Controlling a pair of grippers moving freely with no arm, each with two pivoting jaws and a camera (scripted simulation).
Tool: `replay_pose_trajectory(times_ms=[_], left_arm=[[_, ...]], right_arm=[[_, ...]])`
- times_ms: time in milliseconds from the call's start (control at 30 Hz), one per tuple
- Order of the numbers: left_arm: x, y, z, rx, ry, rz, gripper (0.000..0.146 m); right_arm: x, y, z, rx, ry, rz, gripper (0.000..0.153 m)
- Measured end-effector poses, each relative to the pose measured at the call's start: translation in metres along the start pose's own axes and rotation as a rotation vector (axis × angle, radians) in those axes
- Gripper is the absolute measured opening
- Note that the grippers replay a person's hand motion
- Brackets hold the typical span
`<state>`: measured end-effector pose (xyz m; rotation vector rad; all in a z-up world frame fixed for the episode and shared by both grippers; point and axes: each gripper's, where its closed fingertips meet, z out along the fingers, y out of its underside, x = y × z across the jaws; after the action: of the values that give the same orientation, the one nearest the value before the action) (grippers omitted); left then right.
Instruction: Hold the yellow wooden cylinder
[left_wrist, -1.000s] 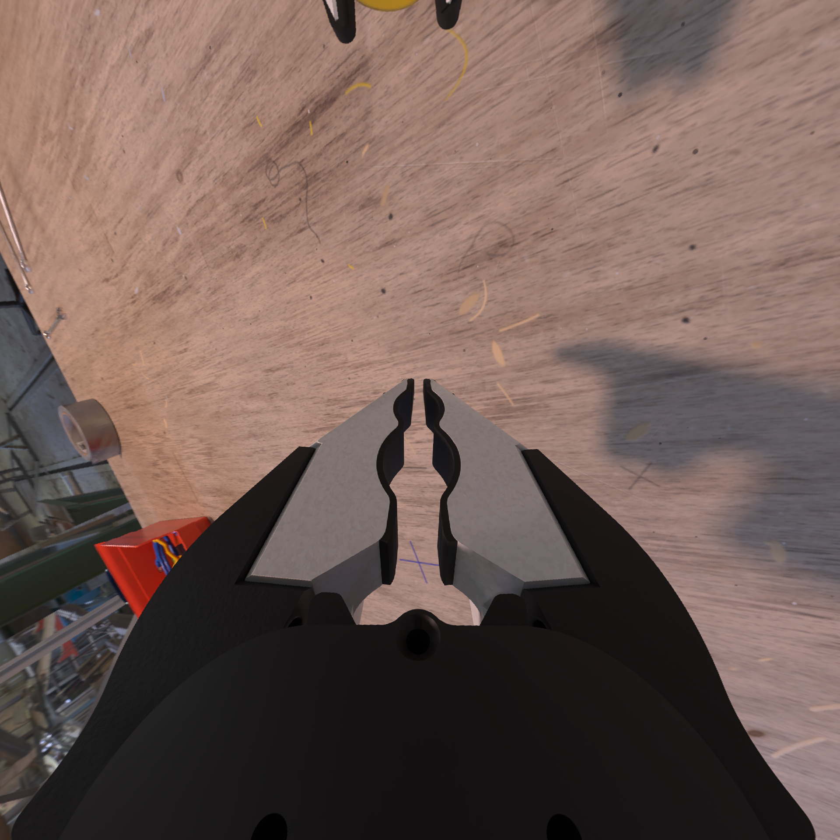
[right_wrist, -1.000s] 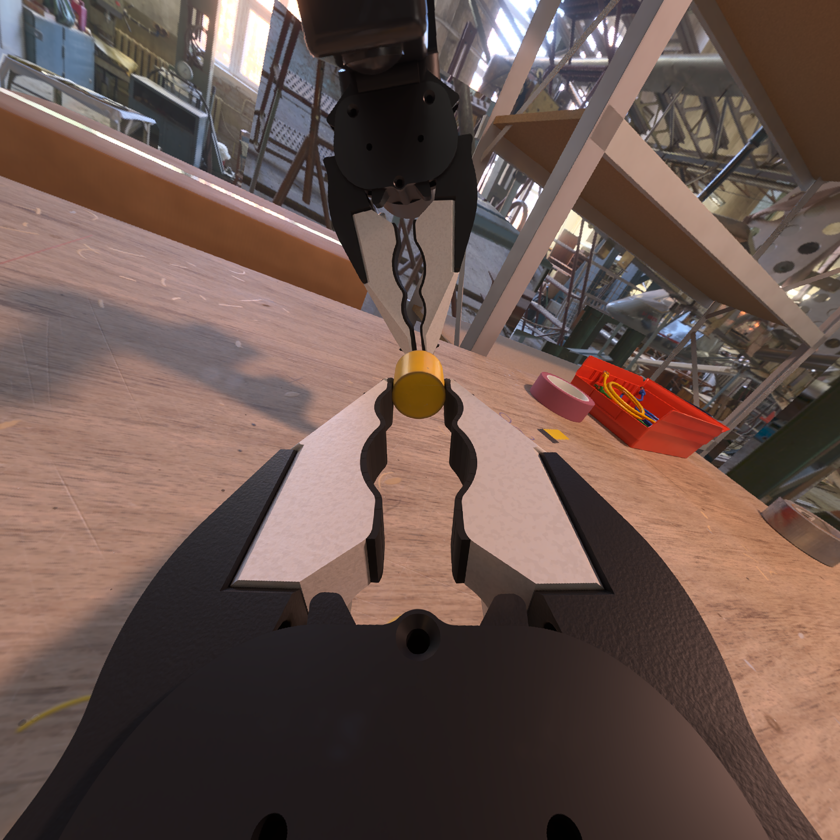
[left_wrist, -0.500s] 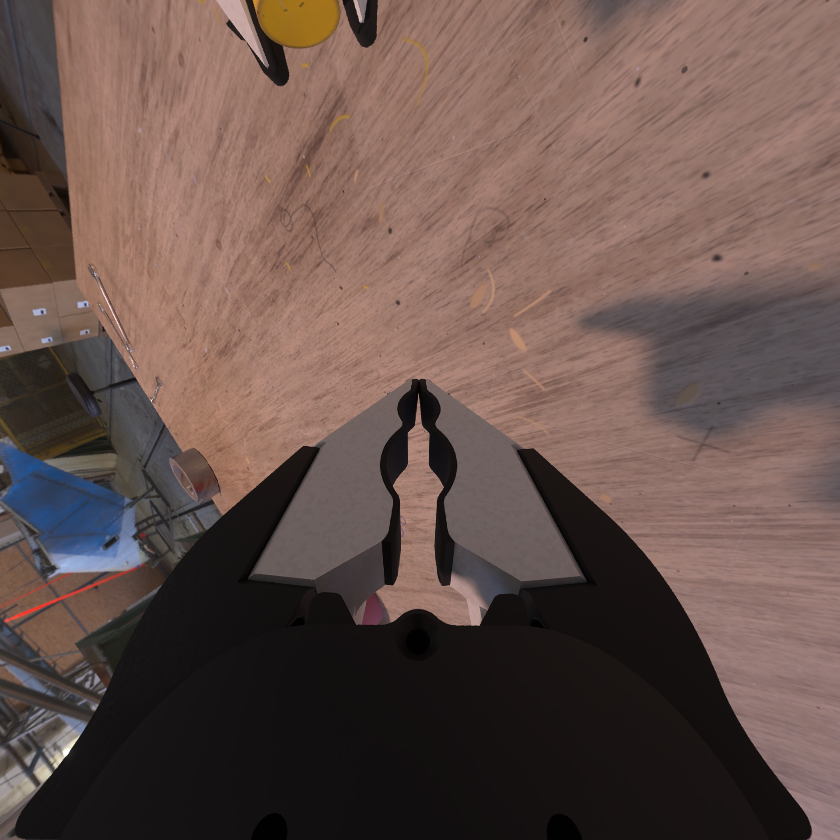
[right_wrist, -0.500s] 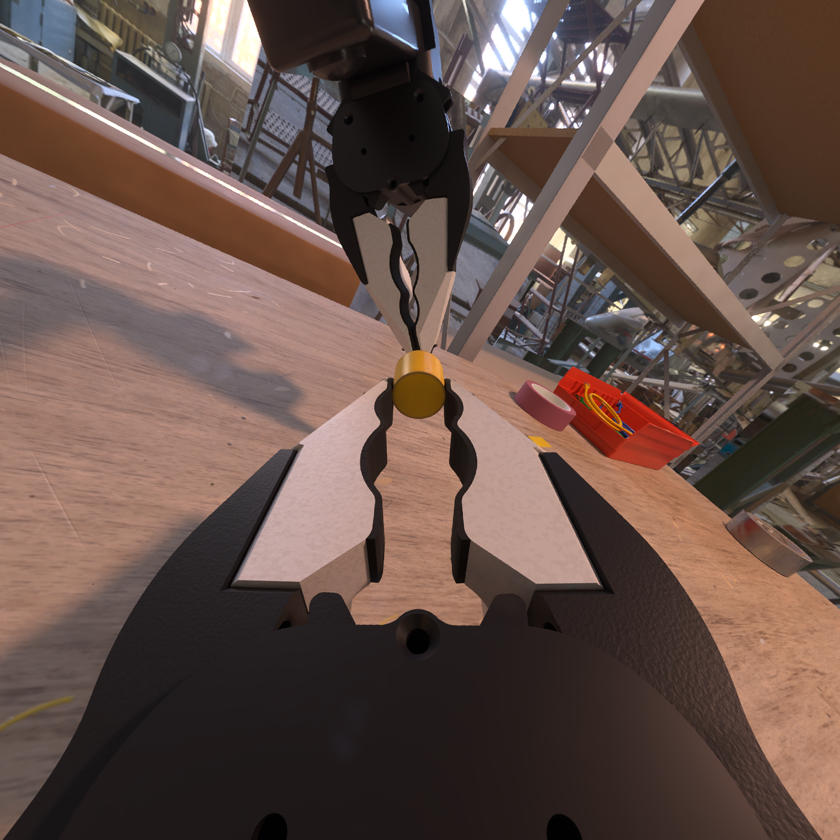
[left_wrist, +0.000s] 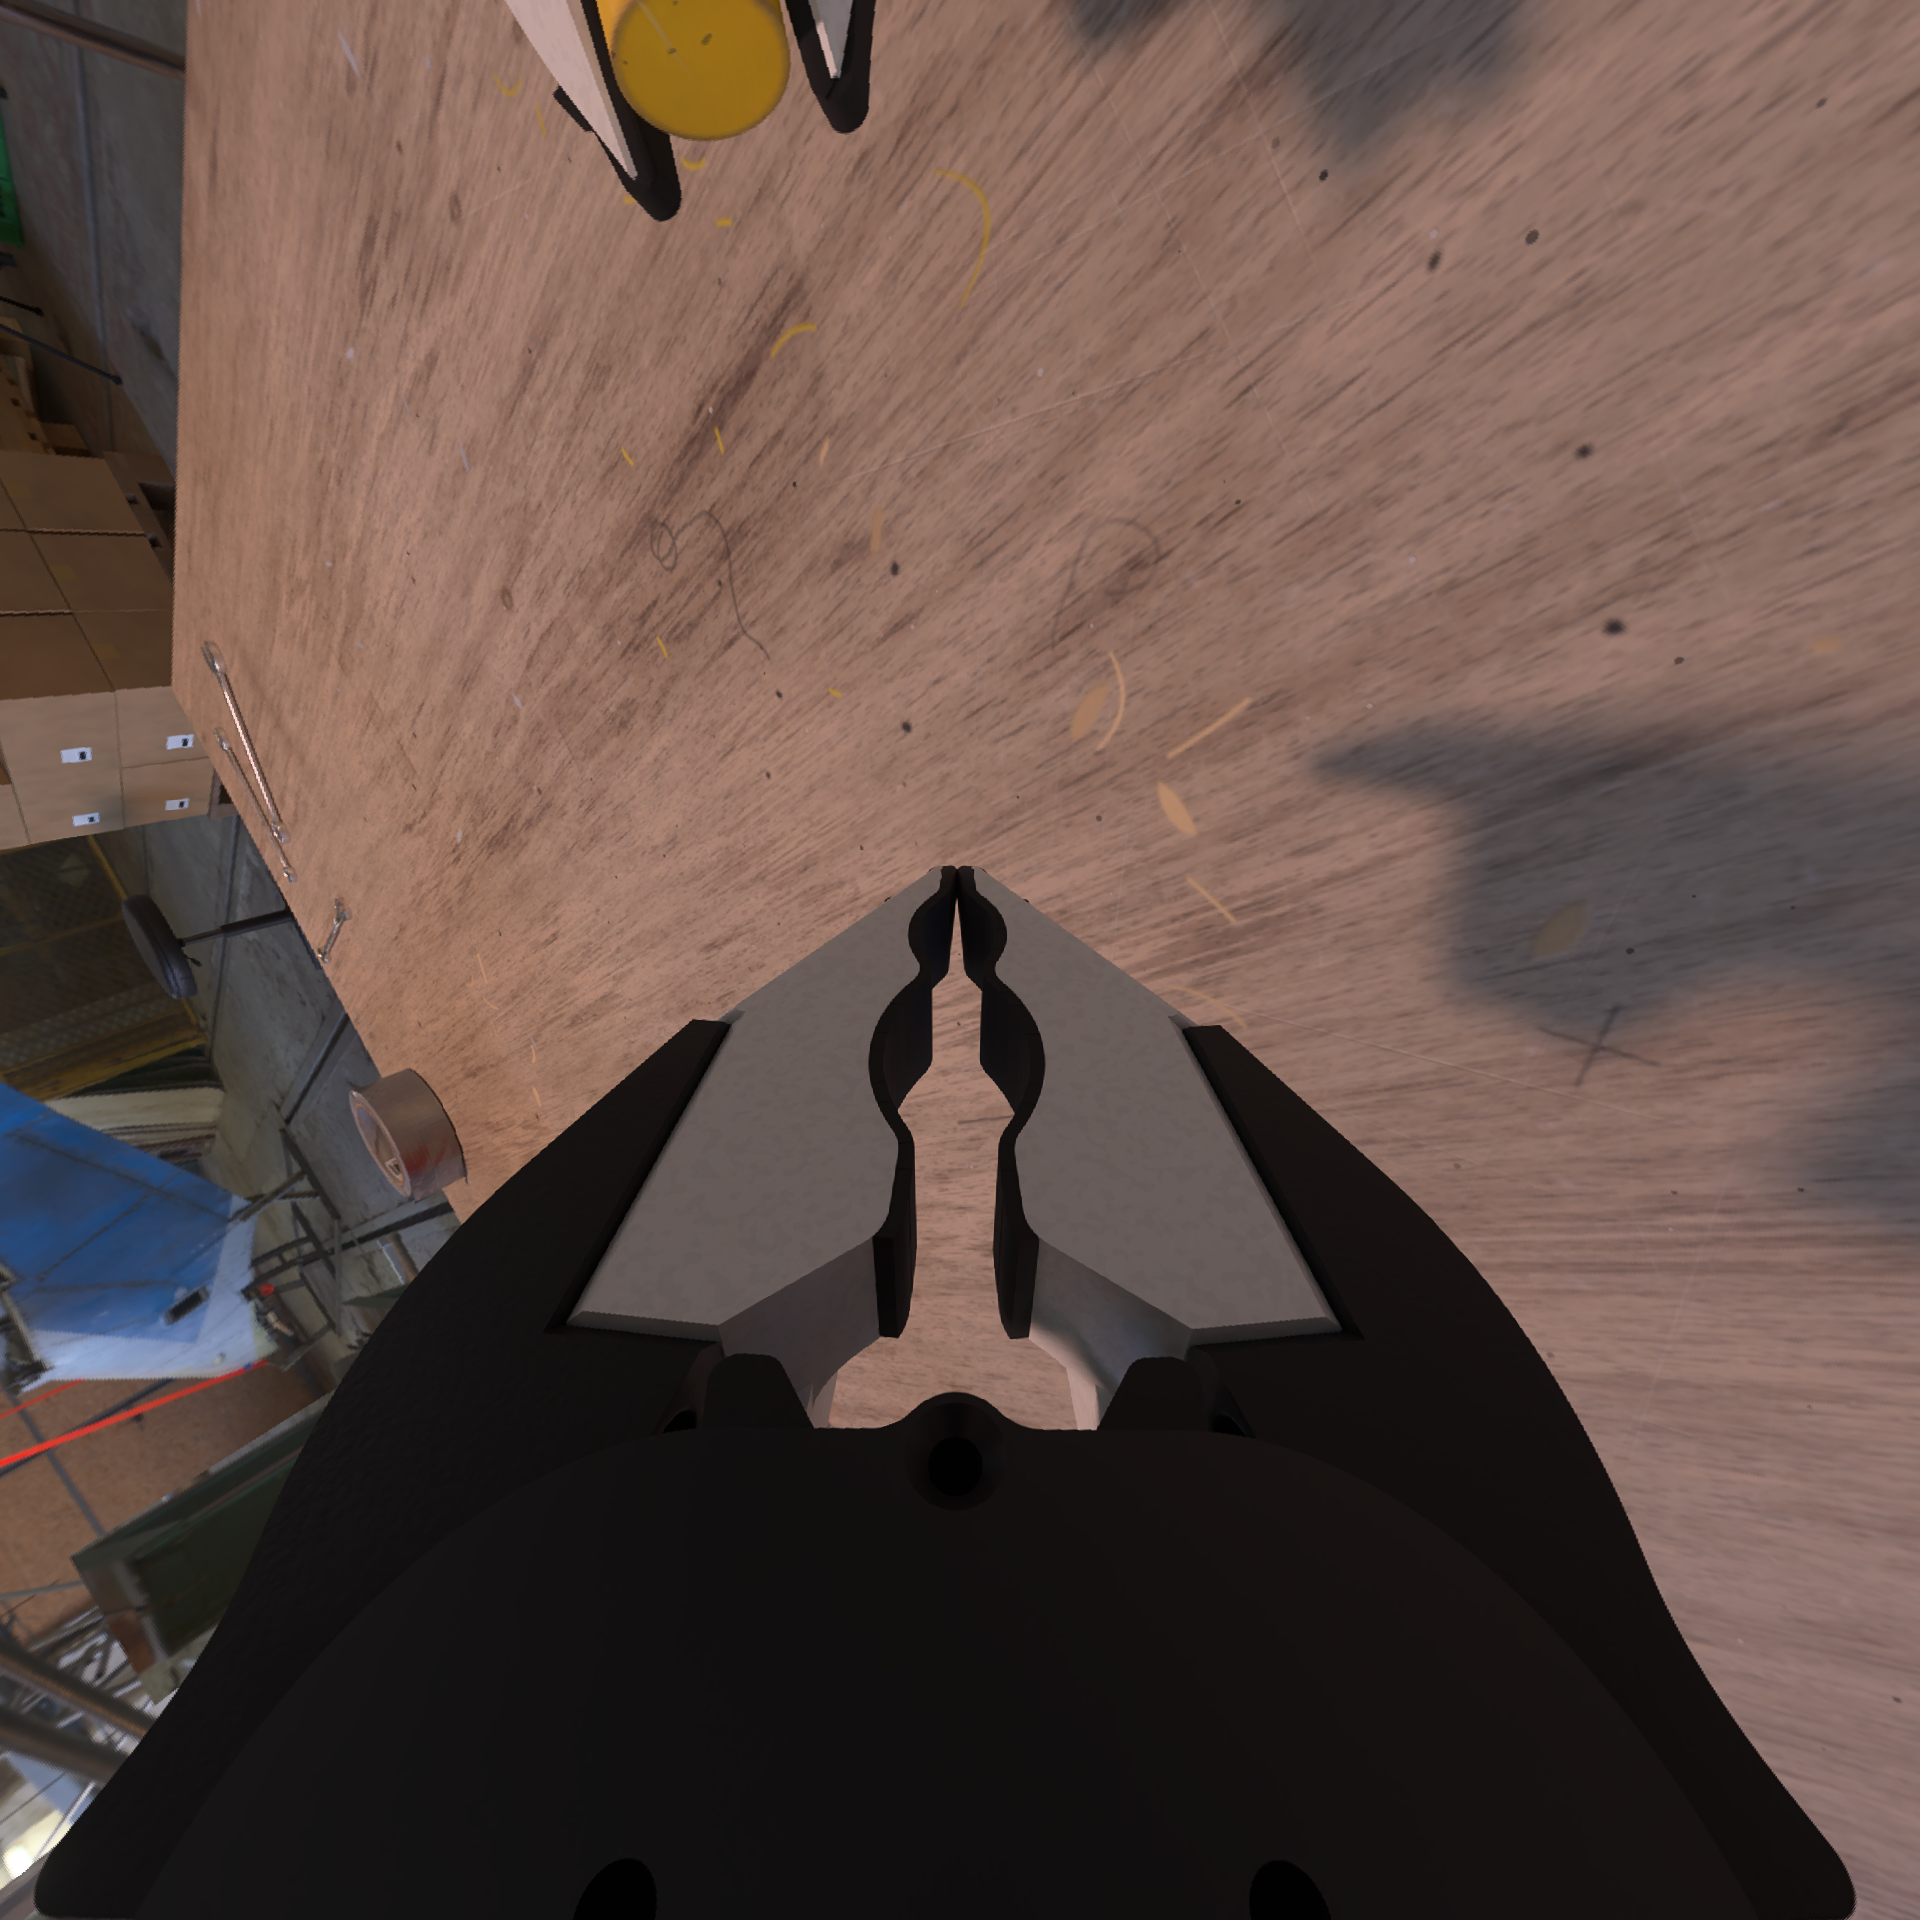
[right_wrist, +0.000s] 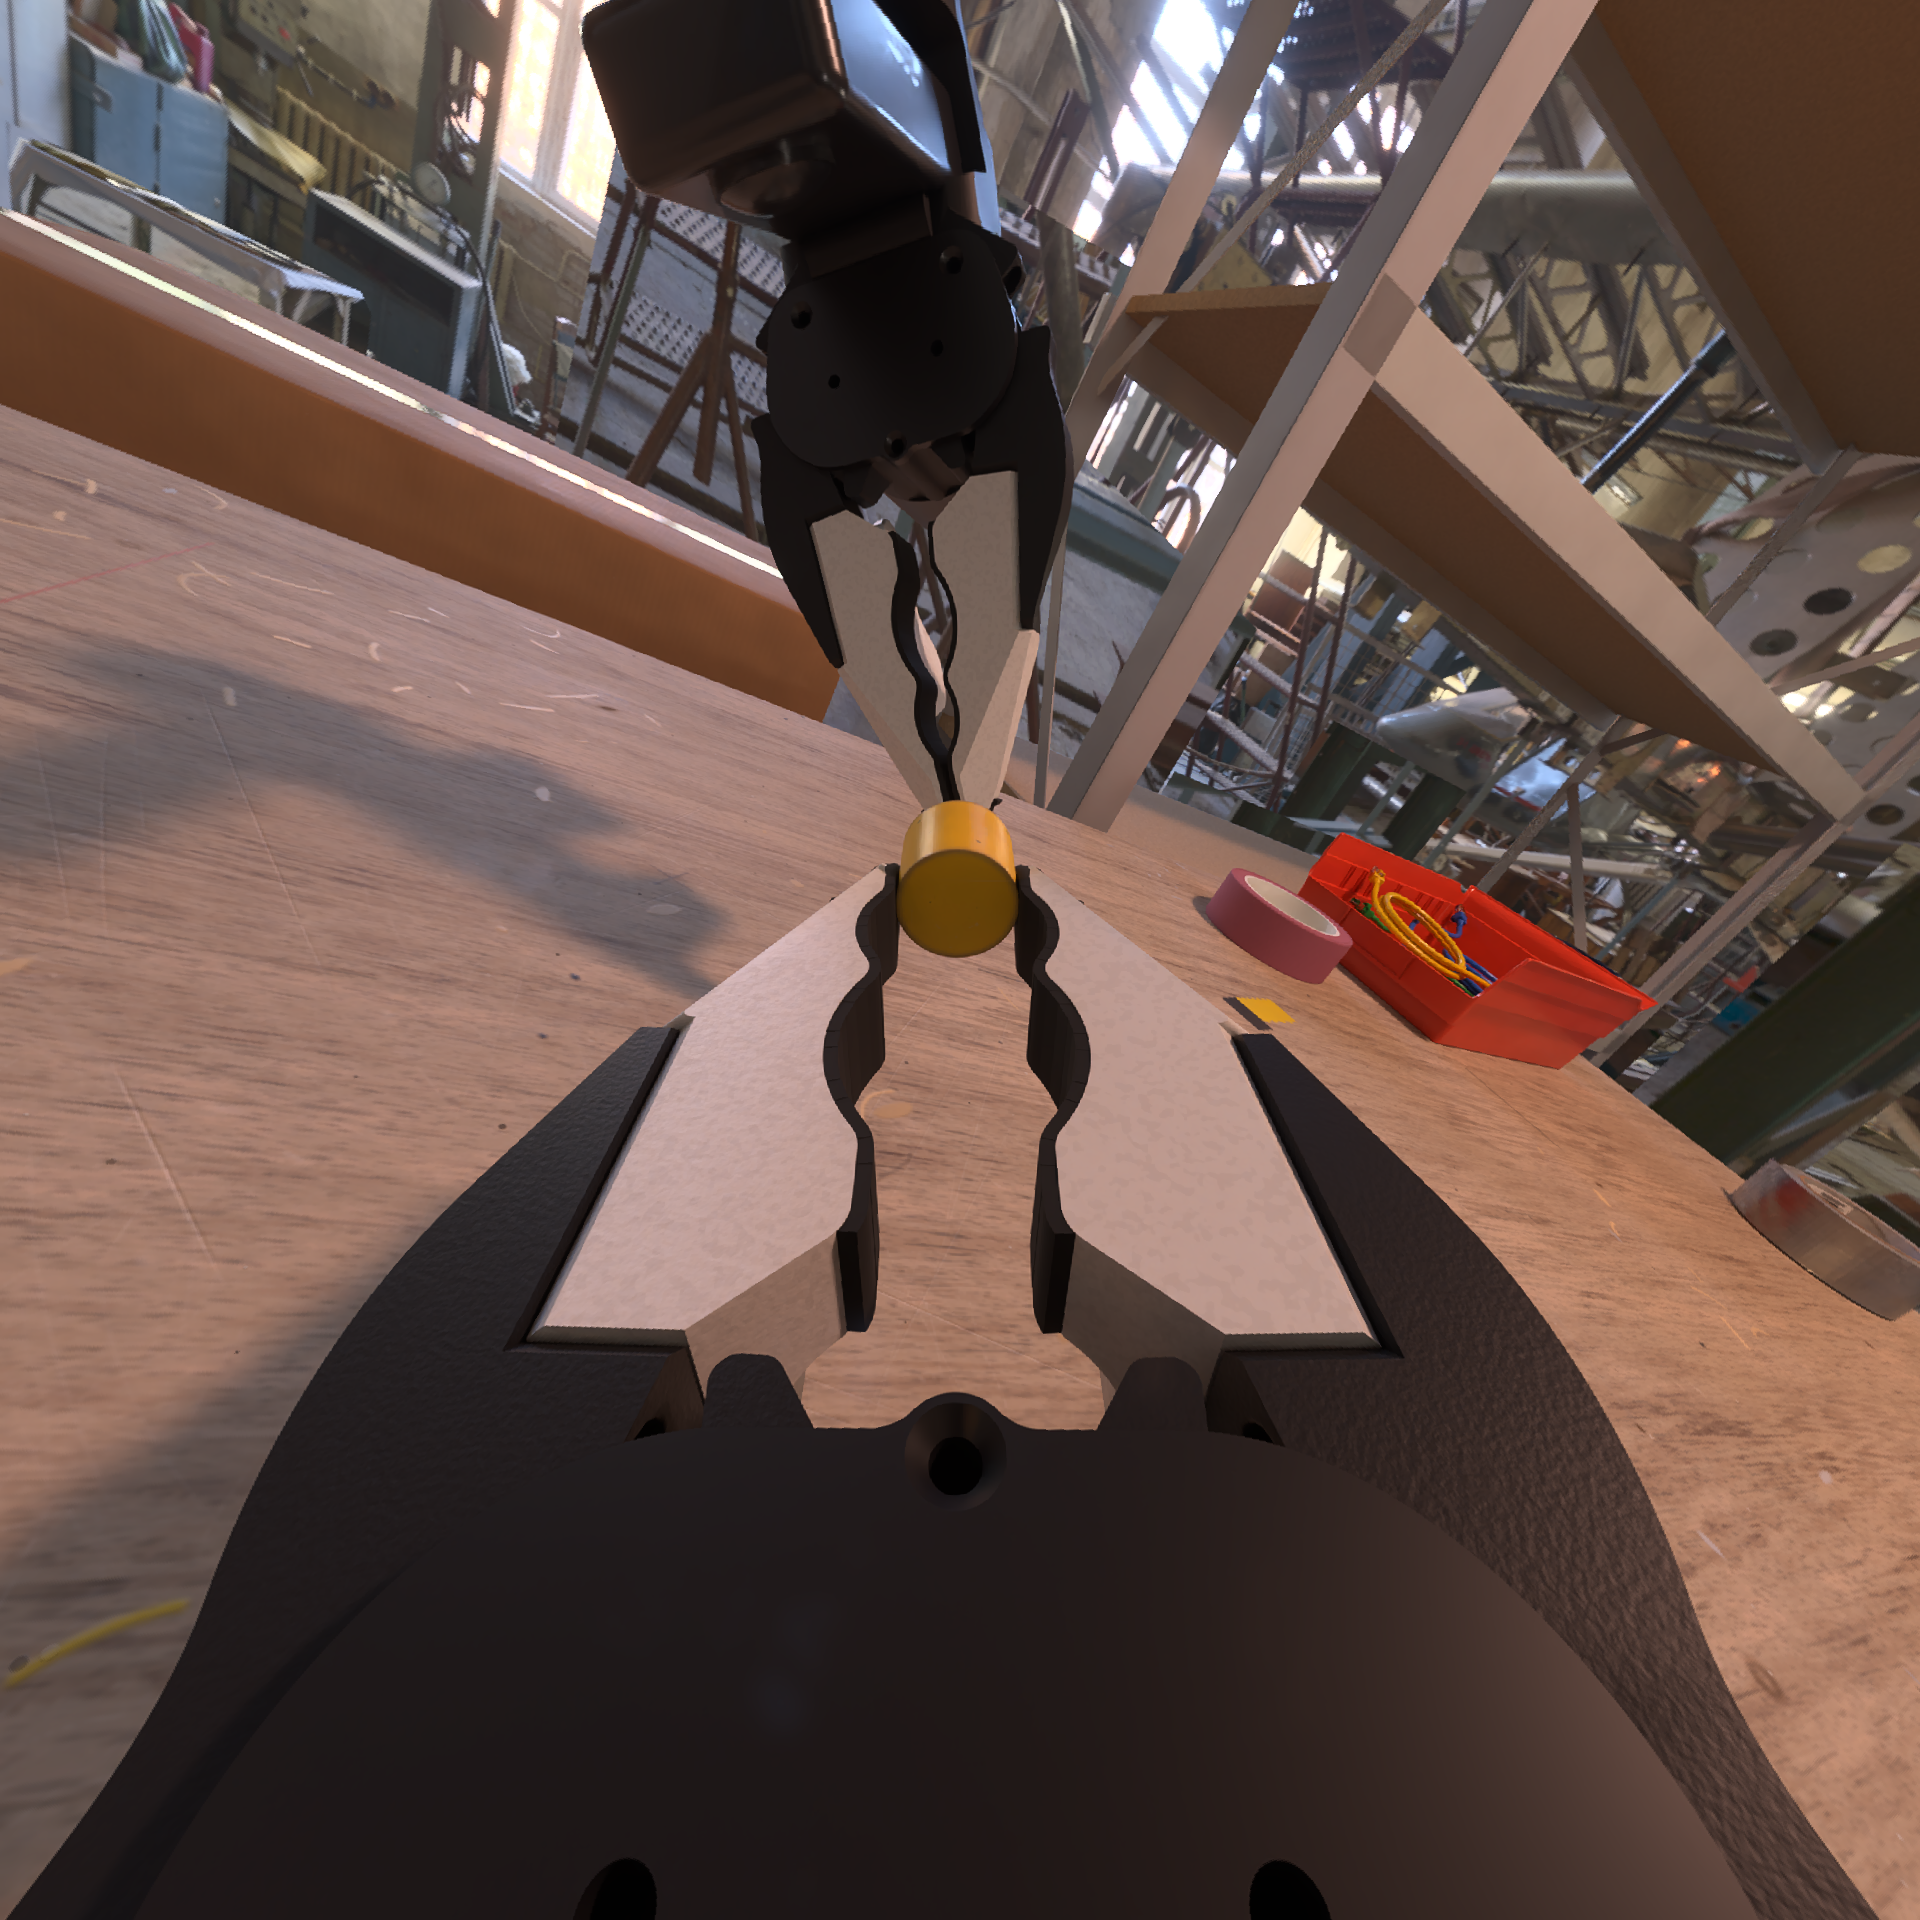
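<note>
The yellow wooden cylinder is clamped between the tips of my right gripper, held above the wooden table. It also shows at the top of the left wrist view, between the right gripper's fingers. My left gripper is shut and empty, pointing down at the table. In the right wrist view the left gripper hangs just beyond and above the cylinder, its closed tips close to the cylinder's far end.
The wooden table carries a pink tape roll, a red bin of cables and a grey tape roll at the right. In the left wrist view the grey tape roll sits by the table's left edge. Metal shelving rises behind.
My left gripper's fingers have closed fully. In the left wrist view the held cylinder has come nearer, and that view has swung to show more beyond the table's left edge.
</note>
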<state>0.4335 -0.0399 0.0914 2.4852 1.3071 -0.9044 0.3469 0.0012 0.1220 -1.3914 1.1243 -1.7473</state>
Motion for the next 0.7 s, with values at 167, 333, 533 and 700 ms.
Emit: replay_pose_trajectory(times_ms=[167,333,533,700], left_arm=[[-0.0002,0.0001,-0.0003,-0.017,0.005,0.025,0.000],[-0.0005,0.0002,-0.0001,-0.019,0.008,0.042,0.000],[-0.0006,0.0004,0.0005,-0.021,0.005,0.051,0.000],[0.0037,-0.0005,-0.0027,-0.023,0.012,0.056,0.000]], right_arm=[[-0.0003,0.0000,-0.0001,-0.004,0.005,-0.009,0.021],[-0.0013,0.0000,0.0000,-0.002,0.014,-0.033,0.021],[-0.0007,0.0000,0.0001,-0.003,-0.006,-0.001,0.021],[-0.0050,-0.0011,0.0010,-0.010,-0.017,-0.024,0.021]])
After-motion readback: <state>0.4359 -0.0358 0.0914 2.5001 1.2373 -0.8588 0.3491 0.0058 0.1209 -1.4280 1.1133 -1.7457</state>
